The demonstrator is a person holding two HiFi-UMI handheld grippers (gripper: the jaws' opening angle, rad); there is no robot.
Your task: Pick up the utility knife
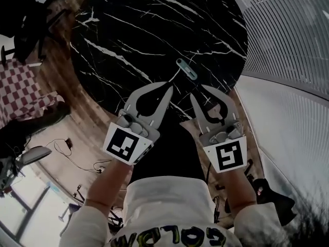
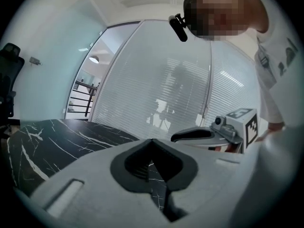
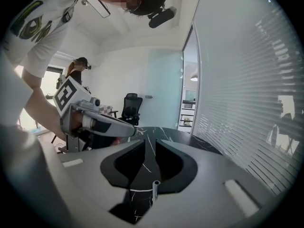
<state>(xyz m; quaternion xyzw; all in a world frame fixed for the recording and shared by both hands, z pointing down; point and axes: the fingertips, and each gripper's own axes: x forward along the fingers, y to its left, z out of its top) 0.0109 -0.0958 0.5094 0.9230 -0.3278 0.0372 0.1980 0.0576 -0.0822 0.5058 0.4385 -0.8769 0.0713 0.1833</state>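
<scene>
Looking steeply down, I am standing at the near edge of a round black marble table [image 1: 154,30], which is filling most of the head view with white veins running across it. A wall of pale slatted blinds [image 1: 288,40] is curving along my right side, and a wooden floor [image 1: 61,86] is showing past the table's left rim. I am holding both grippers out side by side over the near part of the table, each one's marker cube facing up toward me. The left gripper [image 1: 168,88] is pointing ahead with its jaws together, and in the left gripper view [image 2: 152,140] the tips are meeting with nothing between them and only veined marble showing through the opening behind. The right gripper [image 1: 198,90] is sitting just beside it with its jaws standing apart, and in the right gripper view [image 3: 155,141] the gap between the tips is showing bare tabletop [image 3: 164,131] and gripping nothing. The utility knife [image 1: 186,69] is lying flat on the marble at a slant, pale grey against the black, just ahead of both sets of tips, nearer the right gripper, and neither gripper is touching it.
</scene>
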